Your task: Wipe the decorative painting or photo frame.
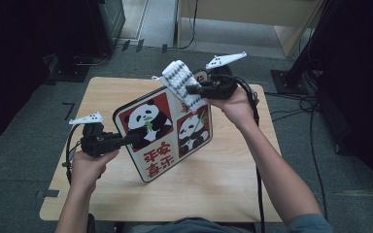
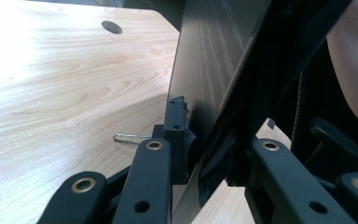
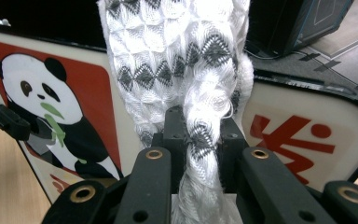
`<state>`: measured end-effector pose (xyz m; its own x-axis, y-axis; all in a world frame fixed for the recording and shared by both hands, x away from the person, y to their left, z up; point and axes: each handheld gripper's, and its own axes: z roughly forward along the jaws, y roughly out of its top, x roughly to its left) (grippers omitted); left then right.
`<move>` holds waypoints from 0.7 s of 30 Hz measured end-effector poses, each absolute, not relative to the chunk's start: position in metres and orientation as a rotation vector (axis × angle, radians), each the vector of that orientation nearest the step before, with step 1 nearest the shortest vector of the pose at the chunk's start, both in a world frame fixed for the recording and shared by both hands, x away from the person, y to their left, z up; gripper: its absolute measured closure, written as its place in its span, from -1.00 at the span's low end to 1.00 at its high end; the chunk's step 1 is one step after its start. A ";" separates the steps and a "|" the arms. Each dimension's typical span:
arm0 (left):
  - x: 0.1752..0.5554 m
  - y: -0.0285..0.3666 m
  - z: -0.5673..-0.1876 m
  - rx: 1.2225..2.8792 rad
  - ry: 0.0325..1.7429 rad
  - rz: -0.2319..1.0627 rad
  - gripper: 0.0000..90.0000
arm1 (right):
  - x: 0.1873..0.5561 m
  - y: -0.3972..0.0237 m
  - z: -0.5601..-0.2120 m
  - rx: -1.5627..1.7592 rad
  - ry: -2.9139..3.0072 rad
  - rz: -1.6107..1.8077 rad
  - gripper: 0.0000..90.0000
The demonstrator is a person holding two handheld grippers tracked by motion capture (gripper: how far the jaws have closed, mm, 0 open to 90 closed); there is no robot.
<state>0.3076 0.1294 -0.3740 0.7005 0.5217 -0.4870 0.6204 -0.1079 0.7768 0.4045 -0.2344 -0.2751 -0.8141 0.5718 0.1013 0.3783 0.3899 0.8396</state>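
A panda board (image 1: 165, 133) with red panels and red characters stands tilted on its lower edge on the wooden table (image 1: 223, 174). My left gripper (image 1: 135, 139) is shut on the board's left edge; in the left gripper view the dark board edge (image 2: 214, 93) runs between the two jaws. My right gripper (image 1: 193, 90) is shut on a white and grey knitted cloth (image 1: 180, 81) and holds it against the board's upper part. In the right gripper view the cloth (image 3: 177, 60) bunches between the jaws in front of the panda picture (image 3: 46, 107).
A thin wire clip (image 2: 130, 137) lies on the table beside the left gripper's jaw. The table has a round hole (image 2: 111, 27) near its far edge. Cables (image 1: 315, 145) trail over the grey carpet to the right, and dark furniture stands around.
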 end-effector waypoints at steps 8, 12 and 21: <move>0.307 0.129 -0.374 1.762 0.910 -0.107 0.70 | 0.401 -0.237 -0.282 0.834 2.439 1.390 0.79; 0.308 0.130 -0.374 1.764 0.909 -0.109 0.70 | 0.399 -0.236 -0.287 0.835 2.453 1.379 0.79; 0.308 0.130 -0.373 1.764 0.916 -0.109 0.70 | 0.398 -0.238 -0.295 0.840 2.461 1.375 0.78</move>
